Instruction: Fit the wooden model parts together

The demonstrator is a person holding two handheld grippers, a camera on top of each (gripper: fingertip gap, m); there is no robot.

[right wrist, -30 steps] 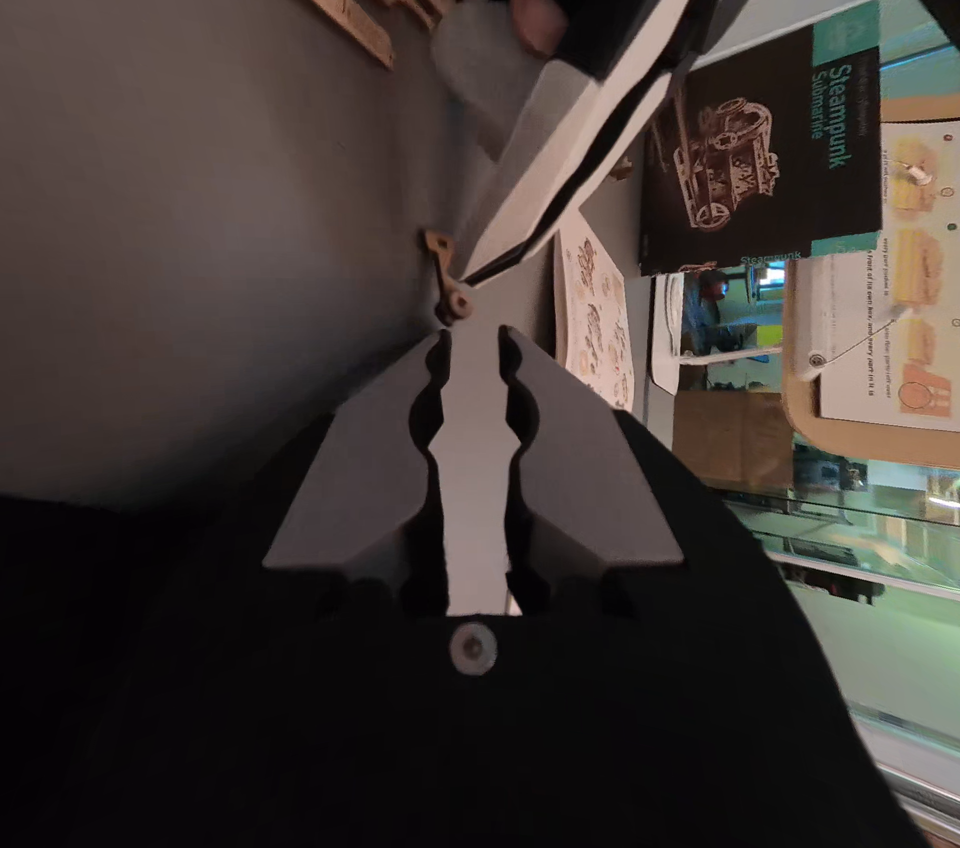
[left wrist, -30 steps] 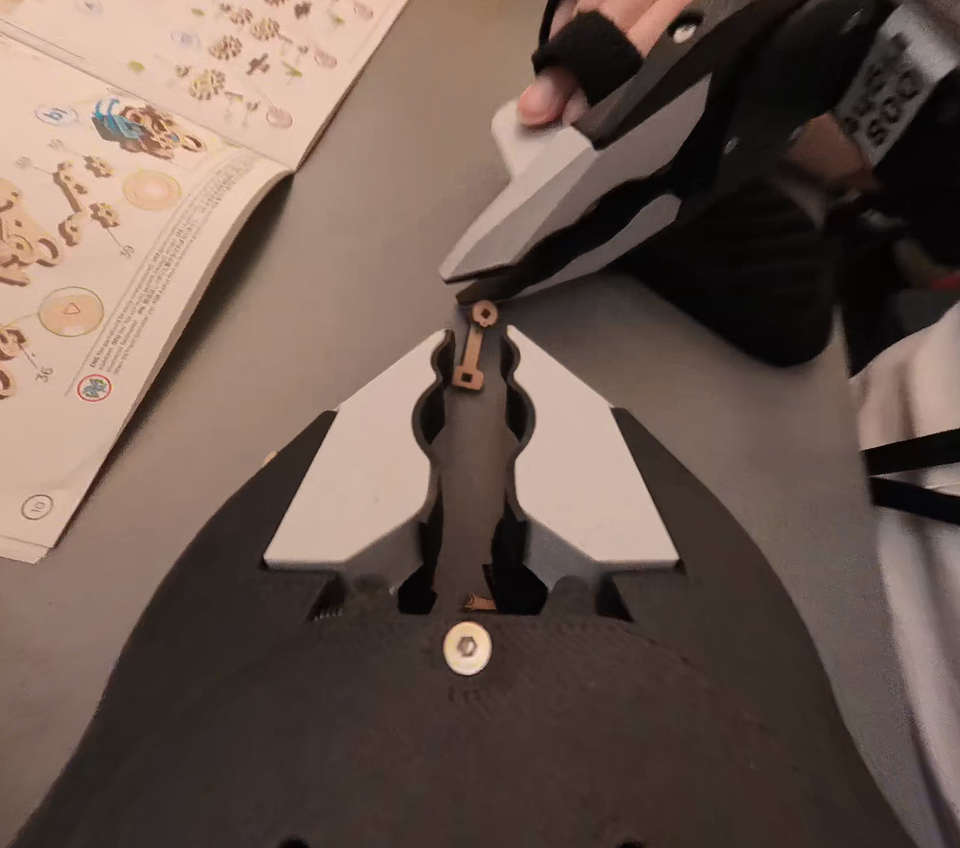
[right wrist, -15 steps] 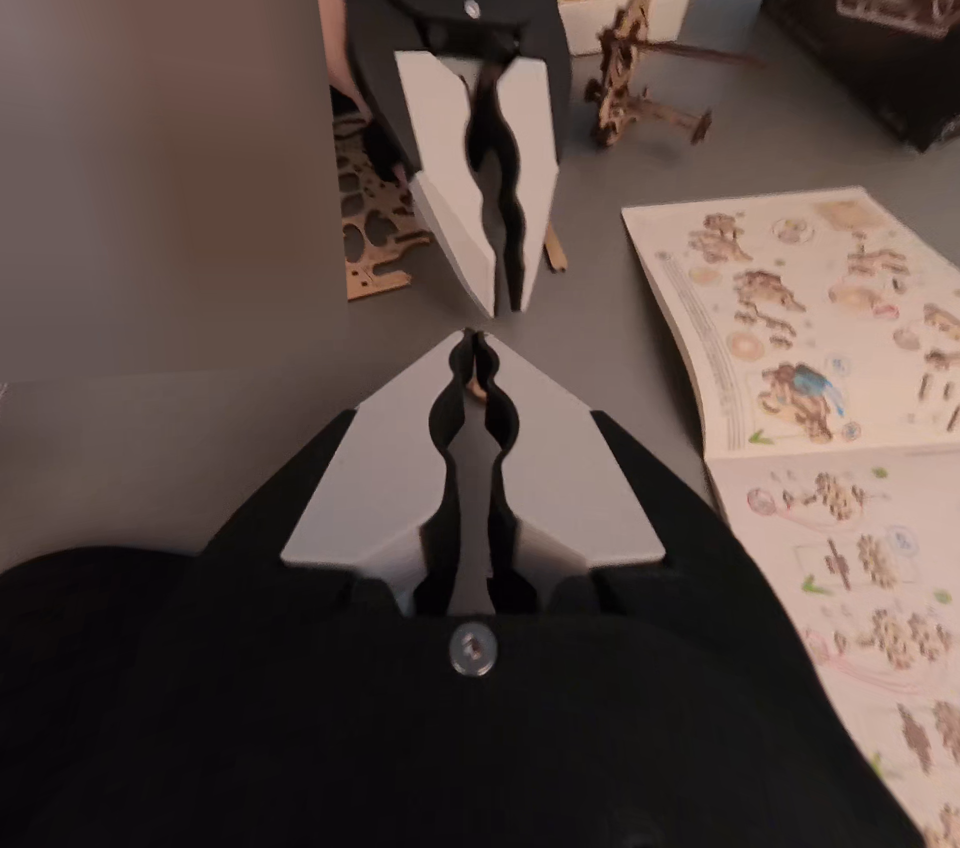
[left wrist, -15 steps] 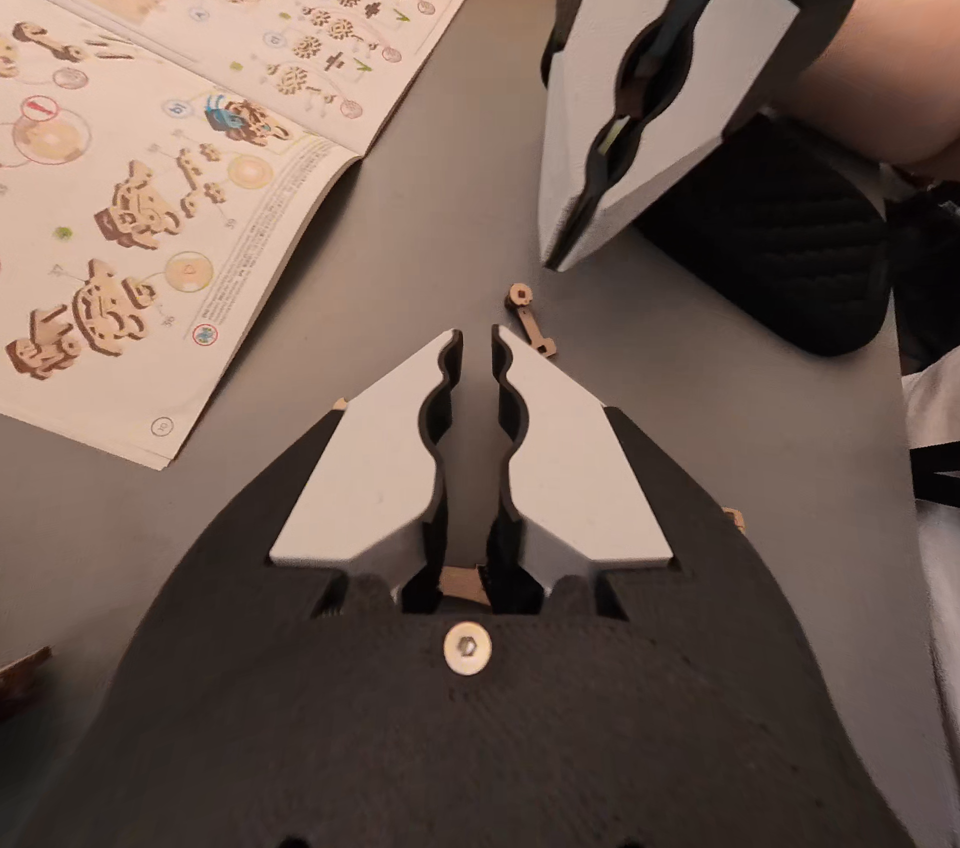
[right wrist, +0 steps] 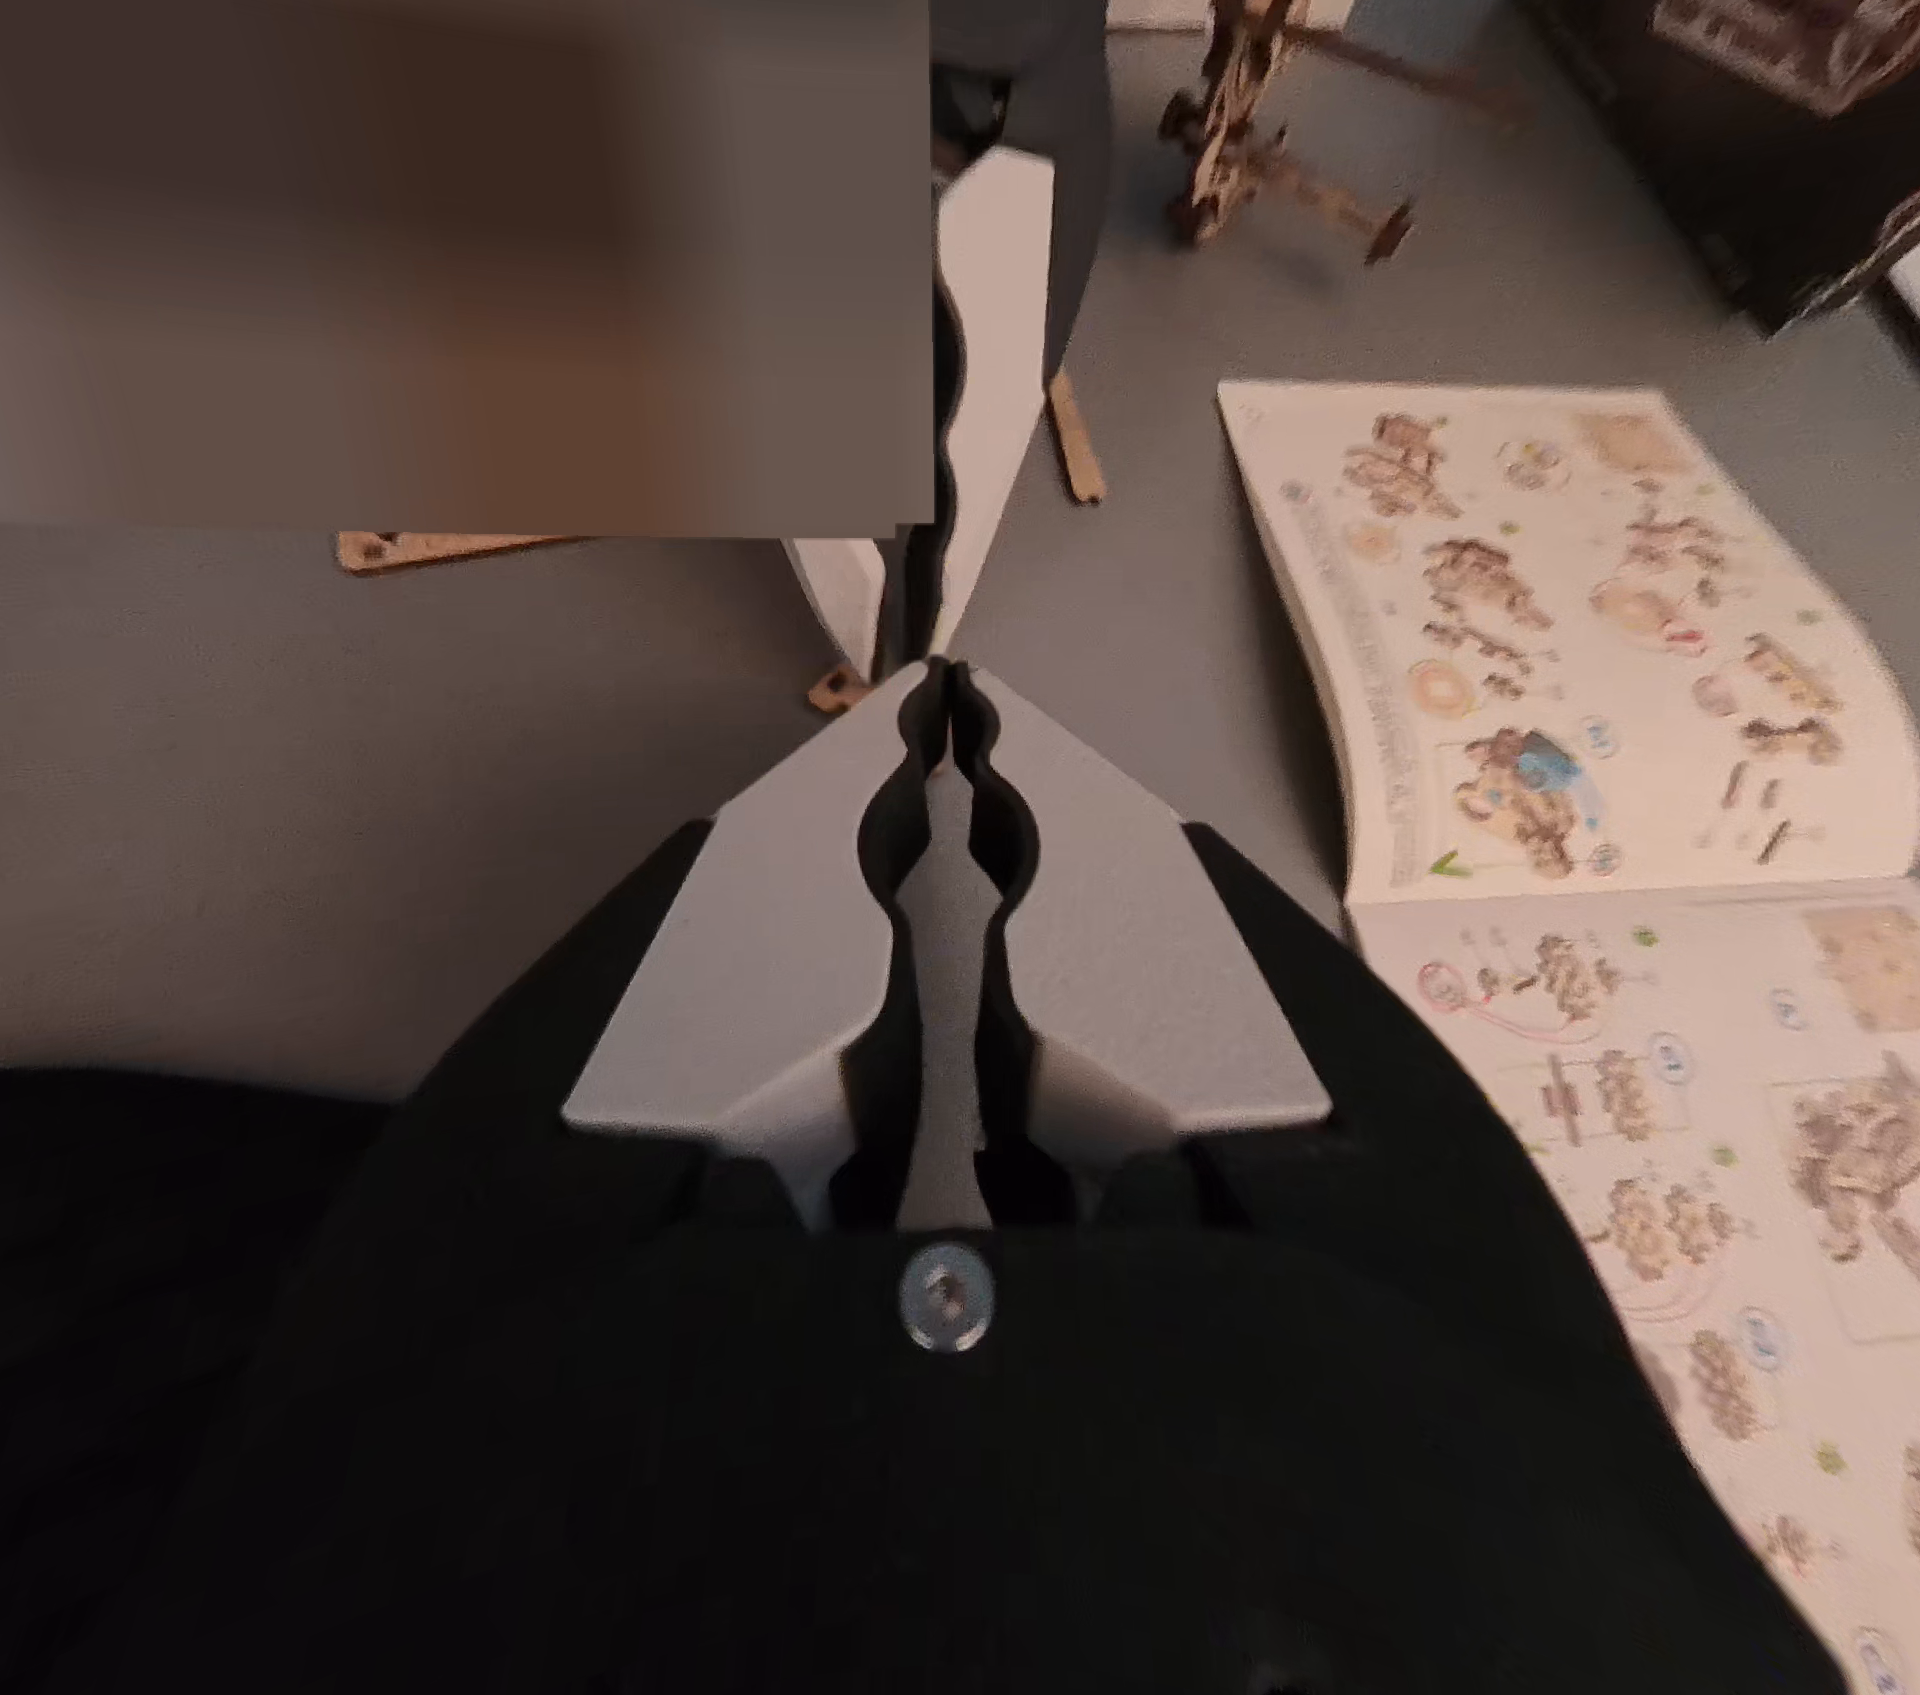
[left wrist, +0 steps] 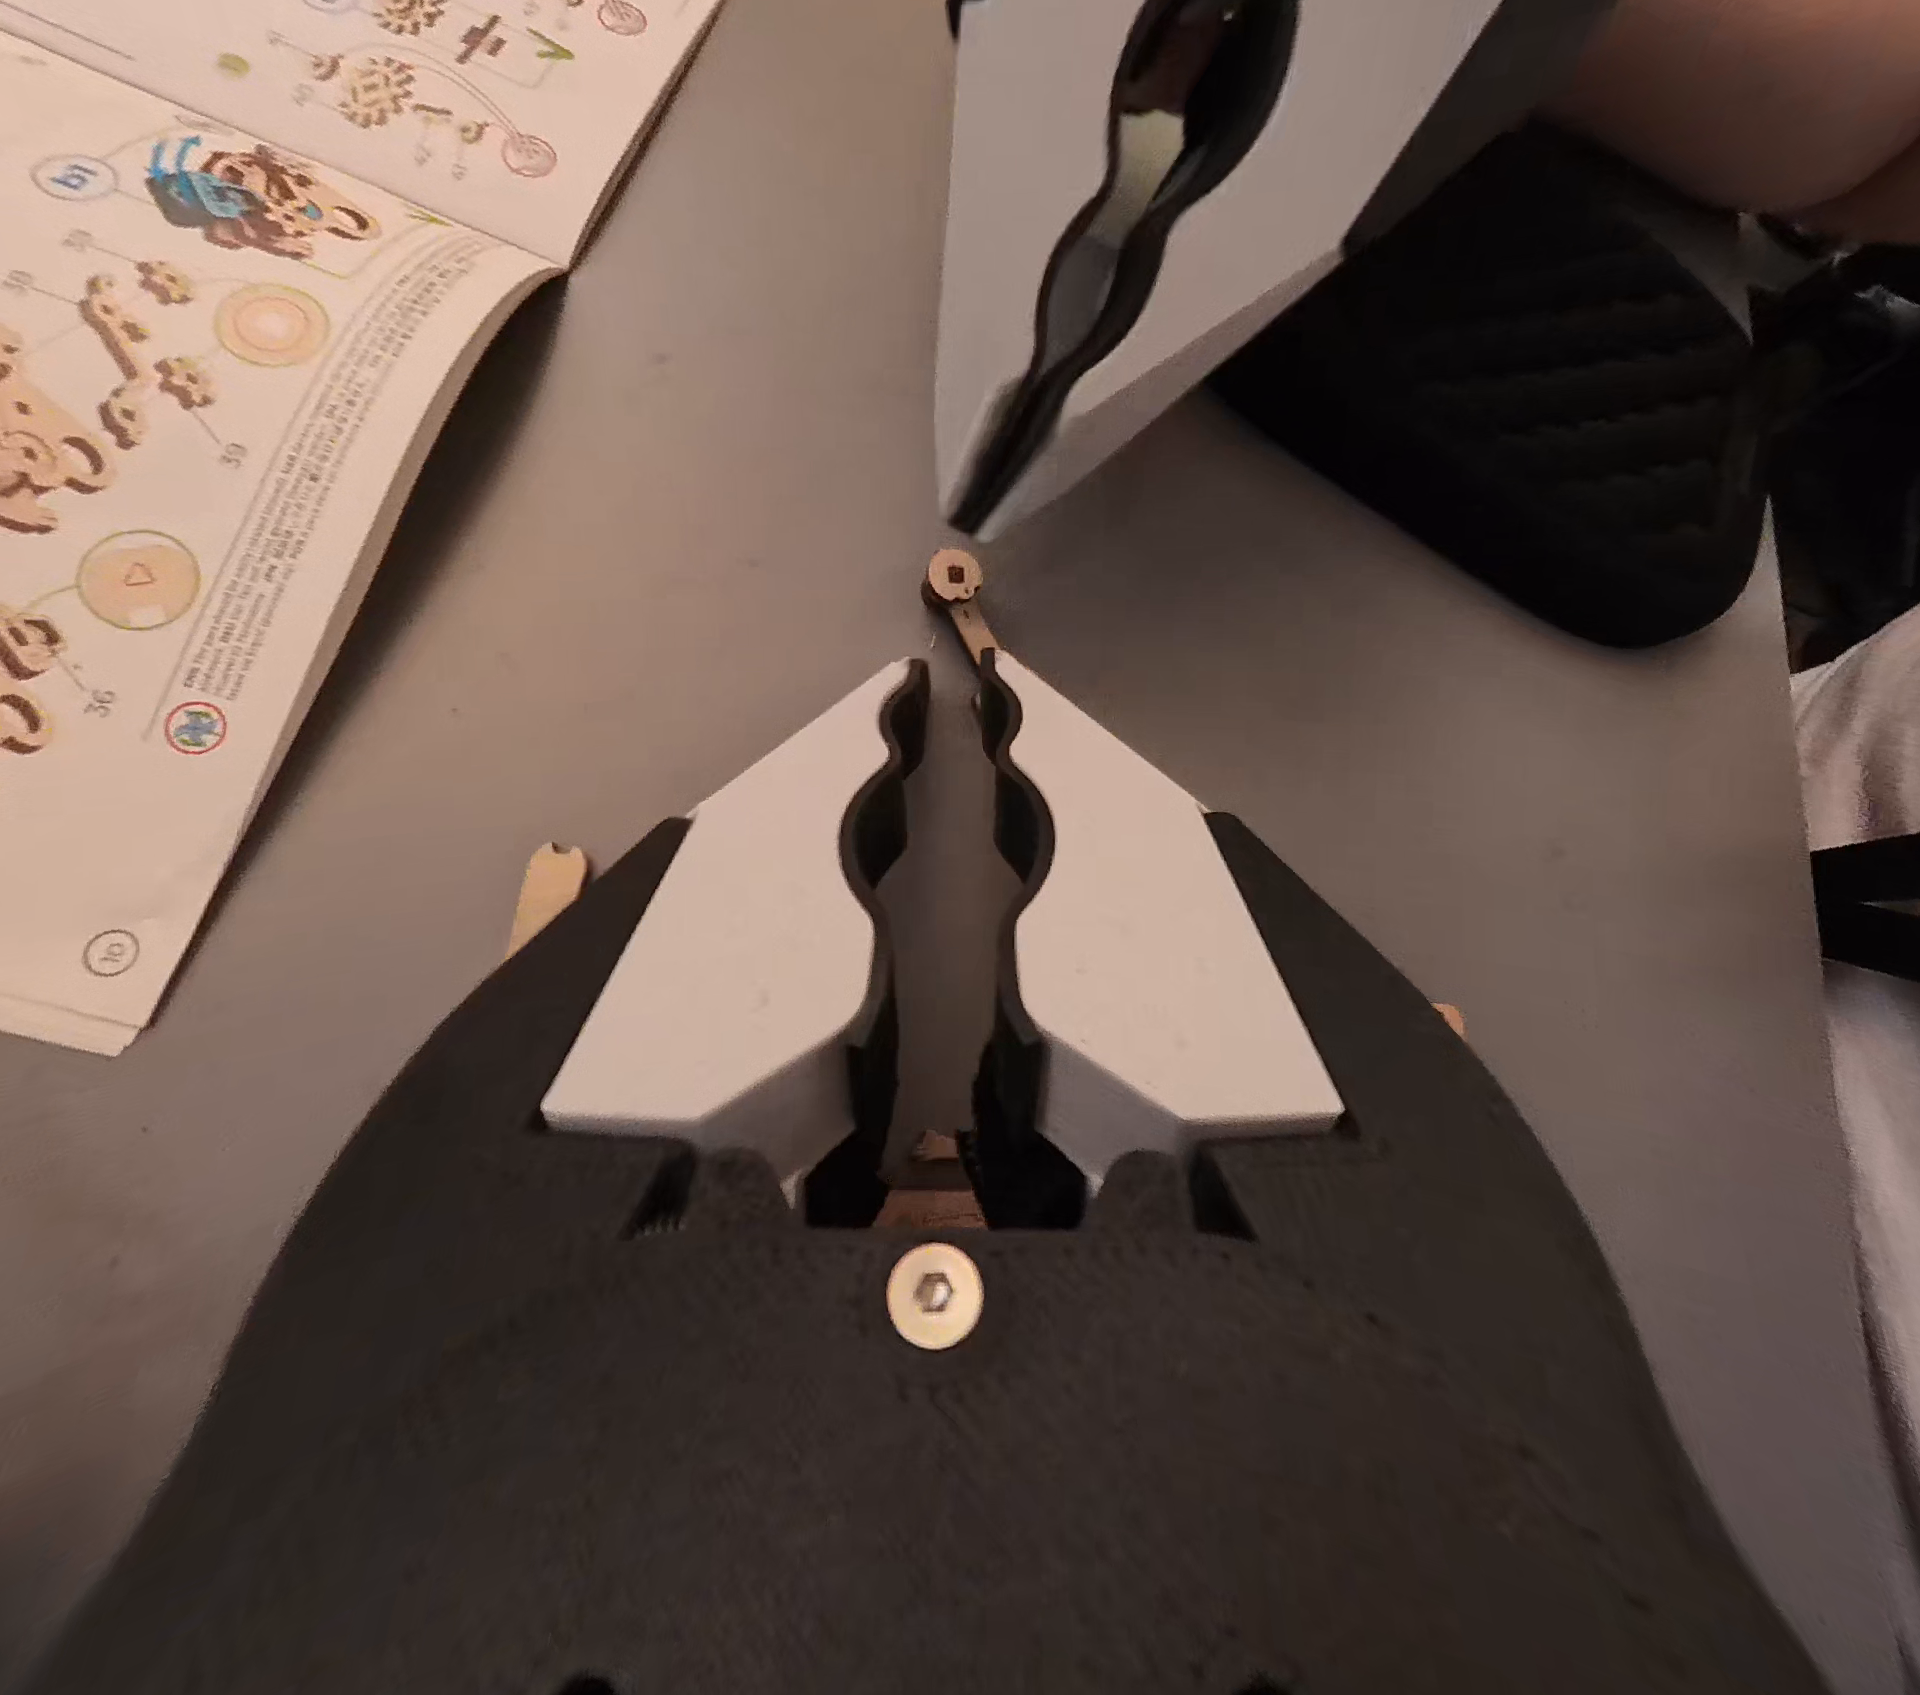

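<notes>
A small wooden link piece with a round holed end lies flat on the grey table. My left gripper is just behind it, slightly open; its right fingertip covers the piece's near end. My right gripper points down from the far side, shut, with its tips just above the round end. In the right wrist view my right gripper is shut and looks empty. One end of the piece peeks out left of its tips, under the left gripper.
An open instruction booklet lies beside the work spot. A part-built wooden model and a black box stand farther off. A cut-out wooden sheet, loose wooden sticks and a black pad lie nearby.
One second ago the piece sat between my left fingertips; now it lies on the table. The right gripper has turned upright and closed in on the piece. The left gripper has edged forward.
</notes>
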